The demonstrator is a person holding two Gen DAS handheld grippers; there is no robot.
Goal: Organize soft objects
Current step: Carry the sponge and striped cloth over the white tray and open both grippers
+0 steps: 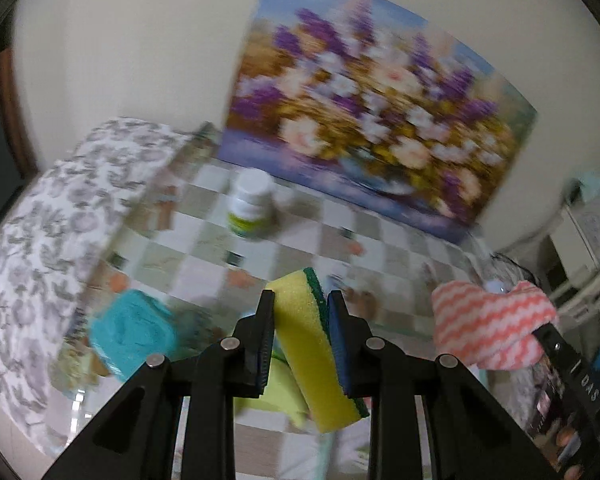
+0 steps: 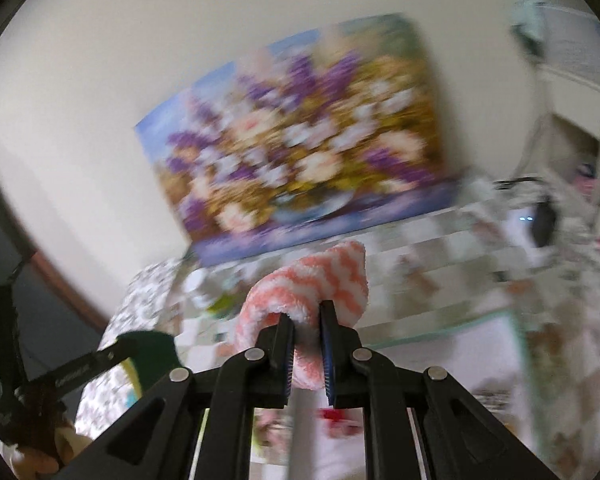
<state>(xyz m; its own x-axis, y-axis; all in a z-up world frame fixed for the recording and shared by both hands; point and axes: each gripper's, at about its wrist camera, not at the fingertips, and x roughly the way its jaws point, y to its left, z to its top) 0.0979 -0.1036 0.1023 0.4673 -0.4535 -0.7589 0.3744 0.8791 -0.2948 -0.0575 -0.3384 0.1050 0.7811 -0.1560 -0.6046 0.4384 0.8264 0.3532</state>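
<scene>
2 claws, each gripping 1 soft thing above the desk.

The left claw (image 1: pixel 300 316) pinched a yellow sponge (image 1: pixel 314 354) with a green scouring side, tilted between its pads. The right claw (image 2: pixel 306 346) was squeezed nearly together on a pink-and-white zigzag cloth (image 2: pixel 312 284), right of the sponge, over the checked desk (image 1: pixel 380 236).

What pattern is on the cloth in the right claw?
Pink-and-white zigzag stripes on the cloth, clearest in the right wrist view.
</scene>
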